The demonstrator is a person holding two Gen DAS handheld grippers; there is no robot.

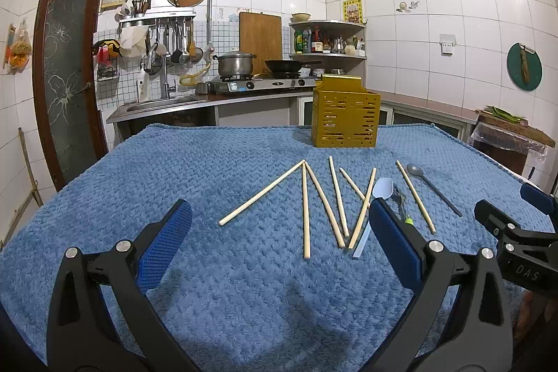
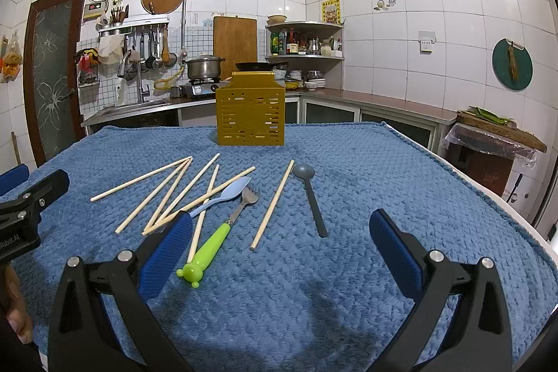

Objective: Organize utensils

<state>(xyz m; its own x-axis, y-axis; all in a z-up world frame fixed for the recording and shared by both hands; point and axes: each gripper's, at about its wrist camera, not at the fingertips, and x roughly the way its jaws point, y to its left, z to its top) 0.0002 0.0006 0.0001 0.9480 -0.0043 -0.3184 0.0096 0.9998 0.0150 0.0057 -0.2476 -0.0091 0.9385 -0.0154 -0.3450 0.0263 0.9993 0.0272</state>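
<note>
My left gripper (image 1: 279,239) gapes wide over the blue towel (image 1: 139,183), holding nothing. Chopsticks (image 1: 306,211), light-blue spoon (image 1: 375,208), grey spoon (image 1: 432,189) mid-towel; gold holder (image 1: 344,117) at far edge.

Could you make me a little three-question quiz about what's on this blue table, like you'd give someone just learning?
1. True or false: the green-handled fork is already standing in the yellow holder.
2. Which utensil lies farthest to the right in the right wrist view? A) the light blue spoon B) the grey spoon C) the fork
3. Fill in: both the left gripper and the right gripper are ____ and hold nothing.

Key:
1. False; it lies flat on the blue cloth among the wooden chopsticks.
2. B
3. open
</note>
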